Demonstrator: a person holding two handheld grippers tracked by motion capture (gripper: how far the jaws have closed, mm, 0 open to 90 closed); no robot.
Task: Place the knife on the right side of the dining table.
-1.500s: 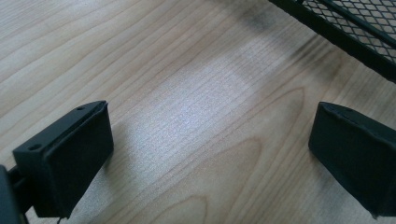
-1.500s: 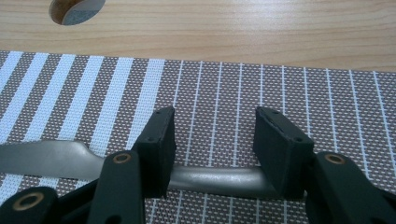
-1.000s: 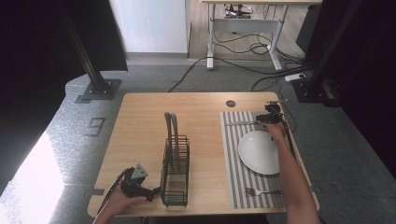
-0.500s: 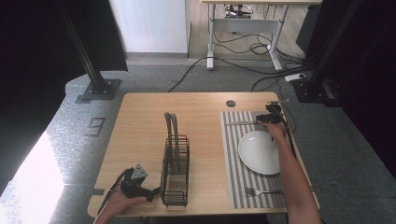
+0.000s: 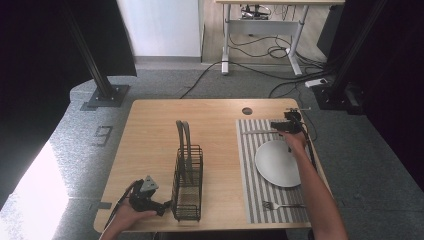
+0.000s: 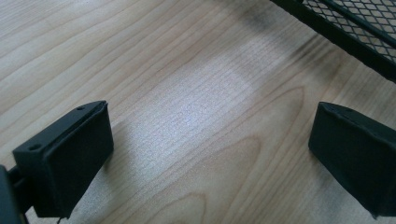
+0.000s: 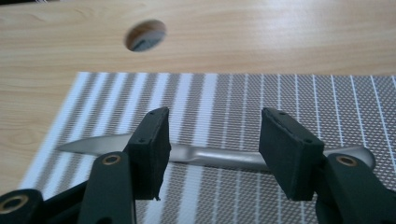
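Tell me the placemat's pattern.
Grey placemat with white stripes, clearest in the right gripper view.

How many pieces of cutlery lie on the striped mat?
2. A knife lies across the mat's far end, between the open jaws of the right gripper. A fork lies at the near end, below the plate. The forearm might hide more.

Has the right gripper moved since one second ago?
No. The right gripper is at the same spot over the striped placemat, just beyond the white plate.
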